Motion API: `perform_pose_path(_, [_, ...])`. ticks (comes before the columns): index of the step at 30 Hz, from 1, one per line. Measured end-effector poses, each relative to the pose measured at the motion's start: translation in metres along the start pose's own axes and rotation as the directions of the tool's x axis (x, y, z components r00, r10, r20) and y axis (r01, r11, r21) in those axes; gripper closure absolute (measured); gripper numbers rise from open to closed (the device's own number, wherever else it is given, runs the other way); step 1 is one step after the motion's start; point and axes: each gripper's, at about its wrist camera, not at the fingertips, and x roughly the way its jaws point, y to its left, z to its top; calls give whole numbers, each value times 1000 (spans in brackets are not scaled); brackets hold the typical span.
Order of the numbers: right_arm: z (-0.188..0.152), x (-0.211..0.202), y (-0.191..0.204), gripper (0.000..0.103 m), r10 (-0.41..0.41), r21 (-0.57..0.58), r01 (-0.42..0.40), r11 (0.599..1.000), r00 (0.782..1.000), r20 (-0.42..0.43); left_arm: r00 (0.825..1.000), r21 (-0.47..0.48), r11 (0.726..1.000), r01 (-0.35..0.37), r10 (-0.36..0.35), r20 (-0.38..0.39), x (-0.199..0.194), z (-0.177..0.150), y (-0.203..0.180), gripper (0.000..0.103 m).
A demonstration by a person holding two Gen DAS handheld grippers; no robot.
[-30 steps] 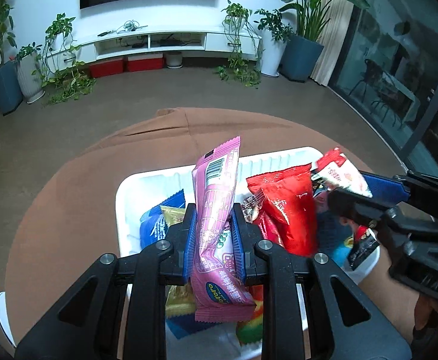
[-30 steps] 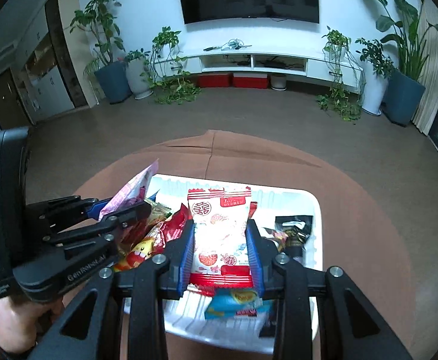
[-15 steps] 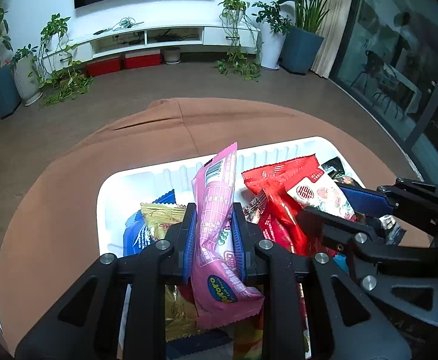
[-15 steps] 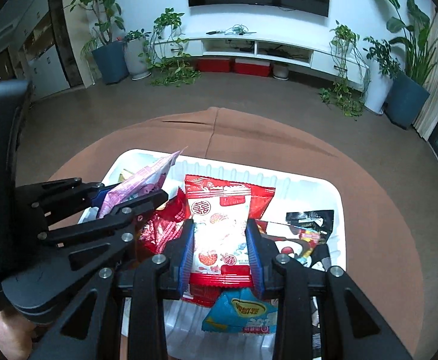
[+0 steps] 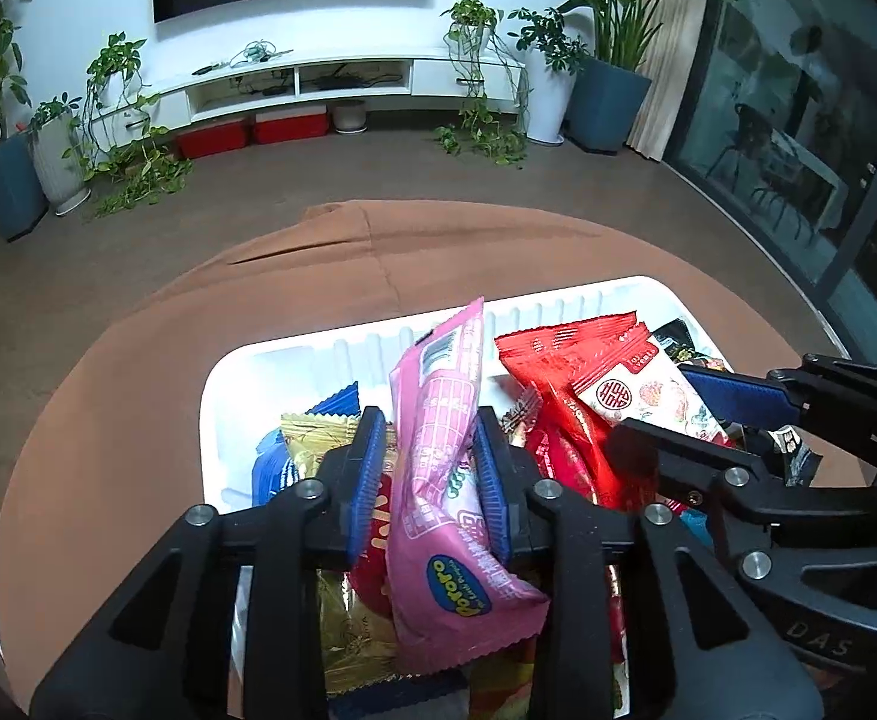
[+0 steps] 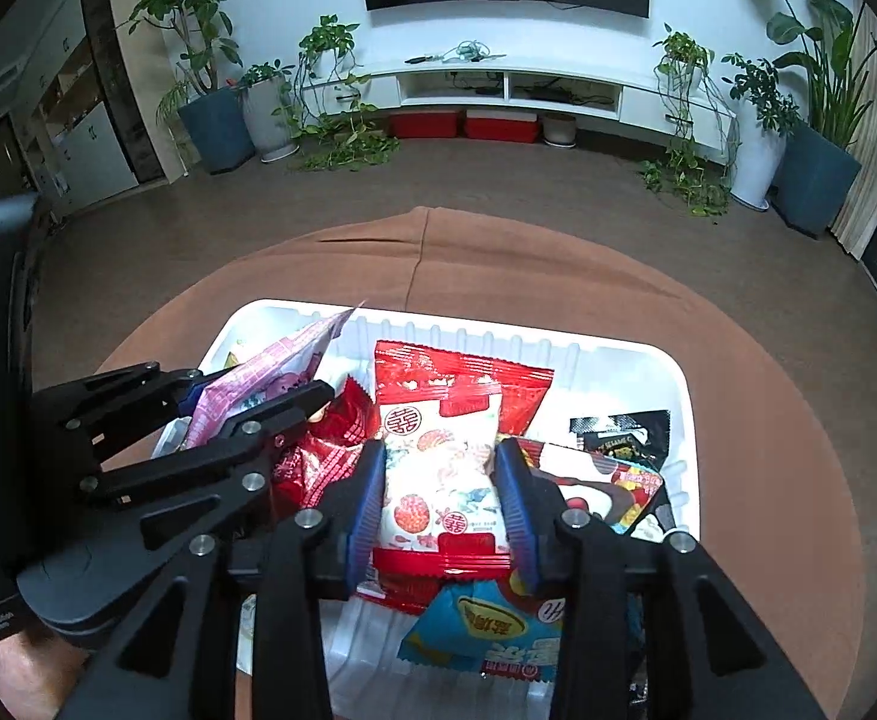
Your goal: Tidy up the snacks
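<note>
A white tray [image 5: 318, 354] of snack packs sits on the round brown table. My left gripper [image 5: 432, 450] is shut on a pink snack pack [image 5: 444, 438] and holds it upright over the tray's left half. My right gripper [image 6: 441, 474] is shut on a white-and-red snack pack [image 6: 438, 468] over the tray's middle. The pink pack [image 6: 258, 378] and the left gripper [image 6: 210, 420] show at the left of the right wrist view. The white-and-red pack [image 5: 642, 390] and the right gripper [image 5: 696, 414] show at the right of the left wrist view.
In the tray lie red packs [image 6: 462, 372], a black pack [image 6: 624, 432], a light blue pack [image 6: 486, 624], a gold pack [image 5: 312, 426] and a blue pack [image 5: 276, 468]. The brown tablecloth [image 6: 498, 264] surrounds the tray. Floor, plants and a TV console lie beyond.
Both grippers have moved down and forward over the tray with their packs. The two grippers now stand closer together, and the tray looks larger in both views.
</note>
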Motion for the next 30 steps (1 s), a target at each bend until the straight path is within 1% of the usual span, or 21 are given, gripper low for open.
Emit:
perform_pose_path(1, [0, -1, 1, 62, -1, -3, 1, 1000, 1000, 4, 1000, -7, 1000, -2, 2, 3, -1, 0, 2, 67])
perform_pose_path(3, [-1, -5, -1, 60, -1, 0, 1, 1000, 1000, 14, 1000, -16, 1000, -12, 12, 10, -4, 0, 4, 52])
perform_pose_path(5, [1, -9, -4, 56, -5, 5, 5, 1000, 1000, 28, 1000, -23, 1000, -5, 5, 15, -5, 0, 6, 47])
perform_pose_path(7, [0, -12, -4, 52, -6, 6, 5, 1000, 999, 38, 1000, -19, 1000, -8, 8, 18, -8, 0, 6, 46])
perform_pose_path(10, [0, -15, -4, 51, -3, 3, 3, 1000, 999, 46, 1000, -18, 1000, -7, 7, 24, -15, -3, 4, 43])
perform_pose_path(12, [0, -18, -4, 51, -2, -1, 2, 1000, 998, 57, 999, -15, 1000, -11, 11, 32, -19, -4, 4, 38])
perform_pose_path(15, [-1, -26, -3, 48, -5, -13, 6, 1000, 997, 79, 999, -17, 1000, -13, 13, 43, -29, -7, 4, 33])
perform_pose_path(18, [0, -35, -3, 47, -8, -15, 10, 1000, 995, 103, 998, -9, 1000, -13, 14, 55, -40, -11, 1, 30])
perform_pose_path(19, [0, -38, -3, 46, -8, -12, 9, 1000, 994, 110, 998, -5, 1000, -15, 15, 62, -45, -12, -1, 29])
perform_pose_path(20, [0, -42, -3, 45, -7, -10, 8, 1000, 993, 116, 997, 1, 1000, -15, 14, 71, -51, -14, -2, 24])
perform_pose_path(21, [0, -47, -3, 43, -6, -7, 7, 1000, 992, 128, 997, 5, 1000, -16, 16, 79, -58, -15, -4, 21])
perform_pose_path(22, [-1, -52, -2, 38, -7, -4, 7, 1000, 990, 141, 995, 11, 1000, -23, 22, 93, -67, -17, -6, 19])
perform_pose_path(24, [-2, -62, -2, 34, -11, 1, 11, 1000, 986, 165, 991, 18, 999, -45, 42, 126, -85, -22, -11, 10])
perform_pose_path(25, [-4, -68, -1, 33, -10, 3, 10, 1000, 984, 175, 989, 19, 999, -50, 47, 138, -94, -24, -13, 8])
perform_pose_path(26, [-6, -76, 0, 33, -4, 6, 3, 1000, 982, 191, 986, 22, 998, -61, 56, 159, -106, -28, -16, 3])
perform_pose_path(29, [-15, -96, 1, 24, 10, 17, -14, 1000, 971, 237, 973, 33, 994, -101, 92, 212, -139, -41, -25, 1])
perform_pose_path(30, [-20, -105, 0, 20, 15, 24, -22, 999, 965, 260, 965, 36, 991, -128, 116, 237, -152, -46, -30, 1])
